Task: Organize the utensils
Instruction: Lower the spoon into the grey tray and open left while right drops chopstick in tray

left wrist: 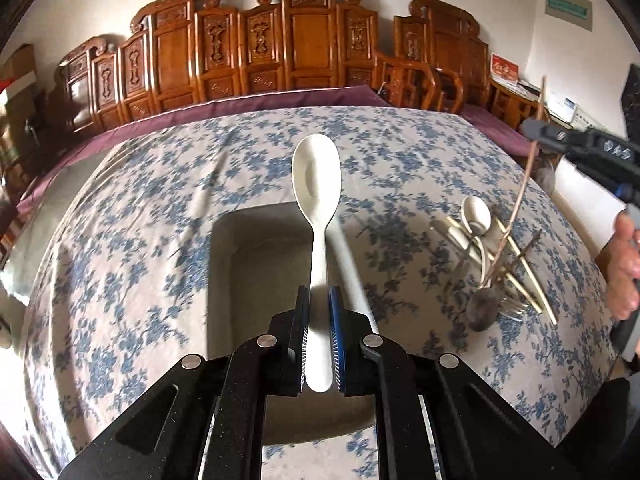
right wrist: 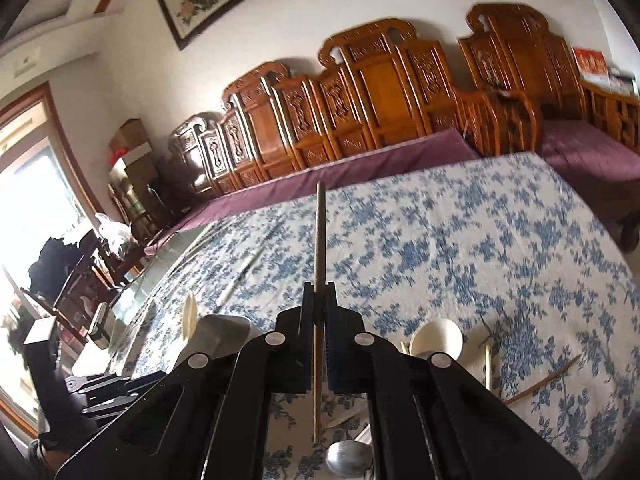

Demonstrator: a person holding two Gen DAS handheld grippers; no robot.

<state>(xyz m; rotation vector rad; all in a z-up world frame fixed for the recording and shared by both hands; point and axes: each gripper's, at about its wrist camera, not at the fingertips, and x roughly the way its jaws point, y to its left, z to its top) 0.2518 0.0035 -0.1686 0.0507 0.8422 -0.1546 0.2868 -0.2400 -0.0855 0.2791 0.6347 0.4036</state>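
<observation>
Left tongs (left wrist: pixel 319 304) black, silver rivets, blue ribbed pad; right tongs (right wrist: pixel 319 300) all black.

A: Where does the left wrist view look from?

B: From just behind its fingers (left wrist: pixel 304 320), above the desk (left wrist: pixel 120 240), angled down and forward toward the carved wooden bench (left wrist: pixel 256 48) along the wall. The desk fills most of it, close below.

A: And the right wrist view?

B: Also from behind its own fingers (right wrist: pixel 308 320), but tilted, facing more to the left toward the window (right wrist: pixel 36 208), higher over the desk (right wrist: pixel 460 240).

A: What do they share?

B: The floral desk, the bench (right wrist: pixel 360 92), and each catches the other gripper at its edge: right gripper (left wrist: pixel 536 130), left gripper (right wrist: pixel 104 392).
</observation>
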